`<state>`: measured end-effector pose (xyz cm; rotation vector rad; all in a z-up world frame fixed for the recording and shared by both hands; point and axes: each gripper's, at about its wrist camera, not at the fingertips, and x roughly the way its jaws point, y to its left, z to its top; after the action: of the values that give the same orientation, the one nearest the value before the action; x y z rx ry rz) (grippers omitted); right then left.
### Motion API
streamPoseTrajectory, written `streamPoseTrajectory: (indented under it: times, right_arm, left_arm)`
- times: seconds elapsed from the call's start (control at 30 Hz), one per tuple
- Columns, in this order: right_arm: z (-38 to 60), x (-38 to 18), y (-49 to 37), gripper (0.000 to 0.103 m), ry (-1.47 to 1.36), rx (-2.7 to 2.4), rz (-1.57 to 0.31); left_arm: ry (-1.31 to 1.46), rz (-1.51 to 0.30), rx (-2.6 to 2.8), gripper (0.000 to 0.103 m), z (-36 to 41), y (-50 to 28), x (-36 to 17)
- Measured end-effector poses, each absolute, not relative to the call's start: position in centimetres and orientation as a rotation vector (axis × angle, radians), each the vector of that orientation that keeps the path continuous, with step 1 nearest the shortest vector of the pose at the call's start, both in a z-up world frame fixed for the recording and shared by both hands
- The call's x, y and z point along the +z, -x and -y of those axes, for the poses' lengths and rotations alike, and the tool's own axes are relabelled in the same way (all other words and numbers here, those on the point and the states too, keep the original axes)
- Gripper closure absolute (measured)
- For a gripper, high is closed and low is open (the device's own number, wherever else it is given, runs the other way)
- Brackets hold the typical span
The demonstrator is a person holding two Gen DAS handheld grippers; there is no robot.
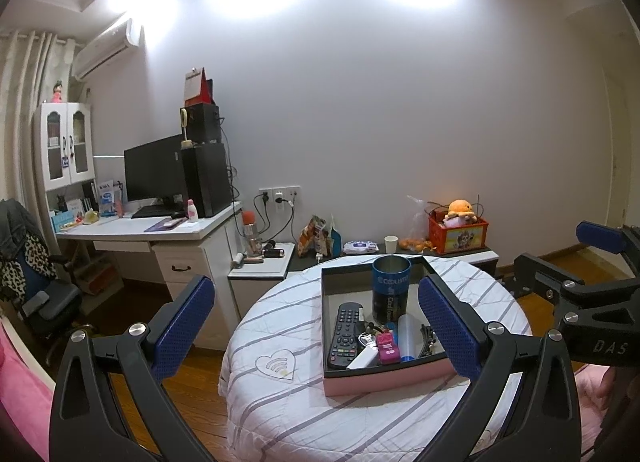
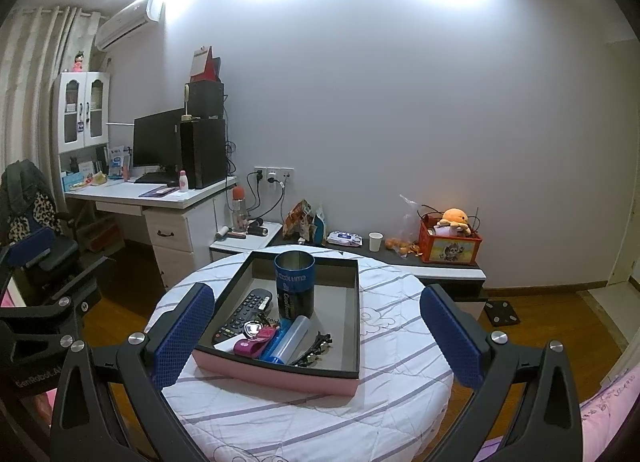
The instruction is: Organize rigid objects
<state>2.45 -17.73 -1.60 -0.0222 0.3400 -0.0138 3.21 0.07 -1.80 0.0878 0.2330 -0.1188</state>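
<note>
A pink tray (image 1: 384, 384) (image 2: 280, 376) with a black rim sits on a round table (image 1: 280, 402) (image 2: 400, 342) covered in white striped cloth. In the tray stand a blue metal cup (image 1: 390, 290) (image 2: 294, 282) and lie a black remote (image 1: 345, 332) (image 2: 244, 316), a magenta item (image 1: 388, 348) (image 2: 248, 347), a clear blue tube (image 1: 407, 336) (image 2: 290, 338) and black clips (image 2: 316, 346). My left gripper (image 1: 316, 328) hovers open over the tray's near left. My right gripper (image 2: 316, 334) is open too, held above the tray's near right with nothing in it.
A white desk (image 1: 168, 228) with a monitor and a chair (image 1: 40, 294) stand at the left. Behind the table a low cabinet (image 1: 460, 254) carries a red crate with an orange plush, a paper cup and snack bags. Pink bedding shows at the lower edges.
</note>
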Motion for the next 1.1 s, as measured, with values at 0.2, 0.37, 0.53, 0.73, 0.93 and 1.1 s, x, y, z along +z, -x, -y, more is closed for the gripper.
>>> streamPoseTrajectory:
  times: [0.2, 0.37, 0.53, 0.73, 0.93, 1.1]
  right_arm:
    - [17.77, -1.4, -2.22, 0.0, 0.031, -0.019, -0.341]
    - [17.89, -1.34, -2.08, 0.0, 0.03, -0.025, -0.343]
    - [17.81, -1.42, -2.17, 0.0, 0.034, -0.026, -0.348]
    - [17.73, -1.43, -2.28, 0.0, 0.036, -0.027, -0.353]
    - [17.88, -1.39, -2.35, 0.0, 0.036, -0.034, -0.351]
    - [18.18, -1.36, -2.39, 0.0, 0.033, -0.041, -0.345]
  left_arm:
    - [-0.087, -0.232, -0.125, 0.0, -0.2, -3.0, -1.75]
    - [-0.083, -0.231, -0.131, 0.0, 0.0, -3.17, -1.65]
    - [-0.081, -0.24, -0.132, 0.0, 0.09, -3.4, -1.68]
    - [-0.078, -0.249, -0.14, 0.0, 0.25, -3.73, -1.8]
    - [-0.075, -0.249, -0.143, 0.0, 0.33, -3.88, -1.79]
    - [-0.053, -0.239, -0.145, 0.0, 0.12, -3.84, -1.72]
